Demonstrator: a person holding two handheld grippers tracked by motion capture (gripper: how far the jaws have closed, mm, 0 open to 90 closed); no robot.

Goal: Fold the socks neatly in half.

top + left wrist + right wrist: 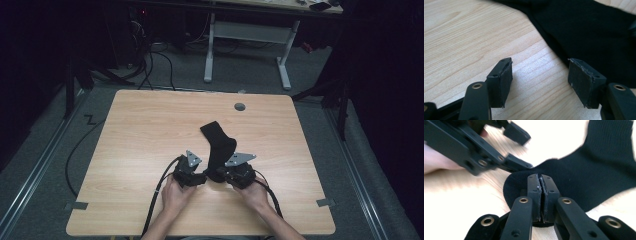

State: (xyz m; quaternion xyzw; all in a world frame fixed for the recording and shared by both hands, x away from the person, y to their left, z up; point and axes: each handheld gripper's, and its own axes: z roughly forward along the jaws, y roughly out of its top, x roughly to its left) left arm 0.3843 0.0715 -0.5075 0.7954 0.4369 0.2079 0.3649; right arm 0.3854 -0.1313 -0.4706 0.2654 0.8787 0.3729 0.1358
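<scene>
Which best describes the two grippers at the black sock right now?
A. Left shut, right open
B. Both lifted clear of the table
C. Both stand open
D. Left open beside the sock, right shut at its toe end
D: the left gripper has open jaws with bare table between them, and the right gripper has its pads together over the black sock.

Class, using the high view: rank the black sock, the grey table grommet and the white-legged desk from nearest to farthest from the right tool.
1. Black sock, touching the right tool.
2. Grey table grommet, toward the table's far edge.
3. White-legged desk, on the floor beyond the table.
</scene>
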